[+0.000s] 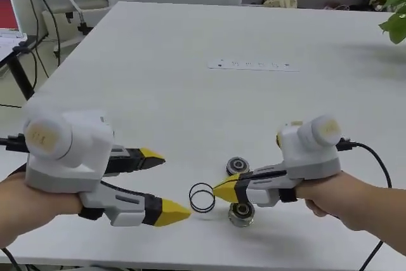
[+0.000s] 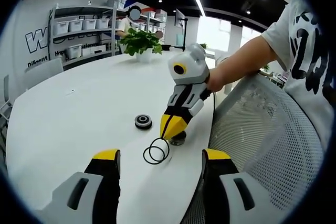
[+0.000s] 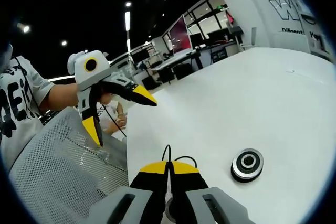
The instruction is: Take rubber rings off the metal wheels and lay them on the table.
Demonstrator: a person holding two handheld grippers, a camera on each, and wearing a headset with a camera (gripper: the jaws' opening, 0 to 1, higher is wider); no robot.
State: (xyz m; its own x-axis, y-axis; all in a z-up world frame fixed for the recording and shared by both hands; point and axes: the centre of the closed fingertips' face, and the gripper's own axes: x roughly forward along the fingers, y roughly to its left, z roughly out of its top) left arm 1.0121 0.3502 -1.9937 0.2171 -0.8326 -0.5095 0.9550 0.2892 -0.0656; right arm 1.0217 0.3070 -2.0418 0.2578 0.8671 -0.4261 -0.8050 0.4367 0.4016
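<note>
currently, the right gripper [image 1: 219,190] has its jaws closed together, pinching the edge of the rubber rings [image 1: 202,198]. these are two thin black loops that overlap, down at the surface of the white table [image 1: 190,80], just left of the yellow tips. one metal wheel [image 1: 242,214] sits on the table directly under the right gripper, near the front edge. a second metal wheel [image 1: 238,165] lies flat just behind it, apart from the rings. the left gripper [image 1: 171,183] is left of the rings, jaws spread wide and holding nothing, tips pointing toward the rings without touching them. each gripper is held in one hand.
</note>
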